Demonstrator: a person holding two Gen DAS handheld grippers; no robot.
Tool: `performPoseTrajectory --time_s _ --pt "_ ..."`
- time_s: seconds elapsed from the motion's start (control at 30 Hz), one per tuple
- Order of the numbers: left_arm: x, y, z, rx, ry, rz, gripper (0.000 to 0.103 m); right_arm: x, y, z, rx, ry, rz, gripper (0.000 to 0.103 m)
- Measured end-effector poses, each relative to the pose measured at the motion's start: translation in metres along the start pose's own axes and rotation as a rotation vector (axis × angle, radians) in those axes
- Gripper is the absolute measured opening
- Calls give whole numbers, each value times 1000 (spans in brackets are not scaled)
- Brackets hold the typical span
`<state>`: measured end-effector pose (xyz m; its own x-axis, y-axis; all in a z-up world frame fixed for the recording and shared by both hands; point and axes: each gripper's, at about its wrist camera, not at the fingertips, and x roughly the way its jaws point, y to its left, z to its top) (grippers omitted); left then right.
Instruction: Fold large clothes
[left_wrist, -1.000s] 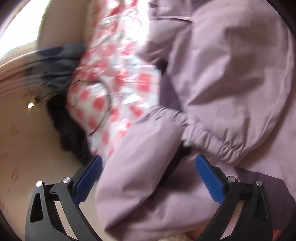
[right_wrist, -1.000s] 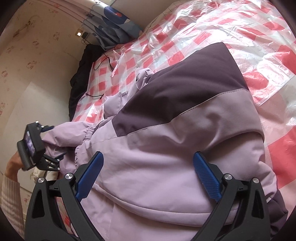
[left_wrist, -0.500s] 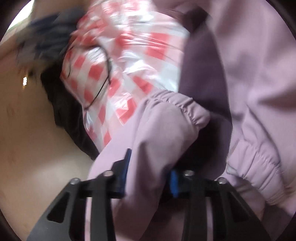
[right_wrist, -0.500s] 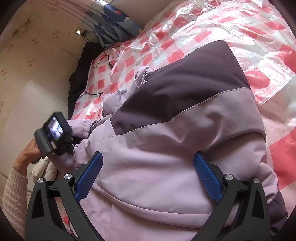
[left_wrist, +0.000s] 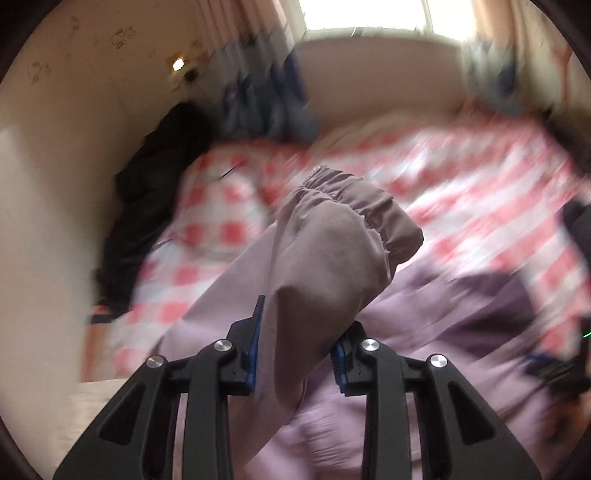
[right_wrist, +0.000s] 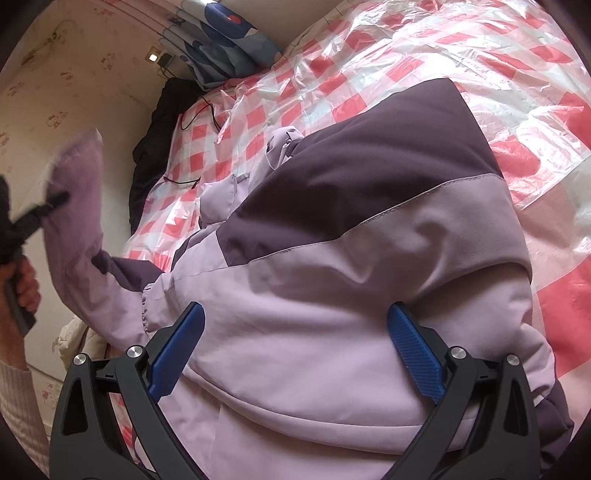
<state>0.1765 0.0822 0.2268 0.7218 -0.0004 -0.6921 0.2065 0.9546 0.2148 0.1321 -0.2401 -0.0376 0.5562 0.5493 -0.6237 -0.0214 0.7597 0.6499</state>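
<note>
The lilac jacket (right_wrist: 332, 295) lay spread on the bed (right_wrist: 406, 55), over its red-checked plastic cover, its dark purple panel toward the far side. The left gripper (left_wrist: 297, 354) was clamped on the jacket's sleeve (left_wrist: 332, 258), its jaws having just closed on the cloth; the elastic cuff stood up beyond the blue pads, lifted clear of the bed. The right gripper (right_wrist: 295, 354) hung just over the jacket's pale body, jaws wide apart, the fabric showing between them though contact could not be told. A dark garment (right_wrist: 155, 147) lay at the bed's wall-side edge.
</note>
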Motion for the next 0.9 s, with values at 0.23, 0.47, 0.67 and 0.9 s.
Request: performPoseTrajectory --time_s 0.23,0.47,0.67,0.9 --pt "-51 -74 13 -87 -198 -390 31 -17 2 4 21 -46 71 96" --pt "28 -165 -47 -148 -116 -706 31 -50 -22 17 163 -149 332 96" --pt "120 -227 -127 -137 146 -714 35 -43 -59 25 357 -100 478 96" --pt "75 -228 -147 -17 47 -617 97 -36 -59 27 351 -68 481 96"
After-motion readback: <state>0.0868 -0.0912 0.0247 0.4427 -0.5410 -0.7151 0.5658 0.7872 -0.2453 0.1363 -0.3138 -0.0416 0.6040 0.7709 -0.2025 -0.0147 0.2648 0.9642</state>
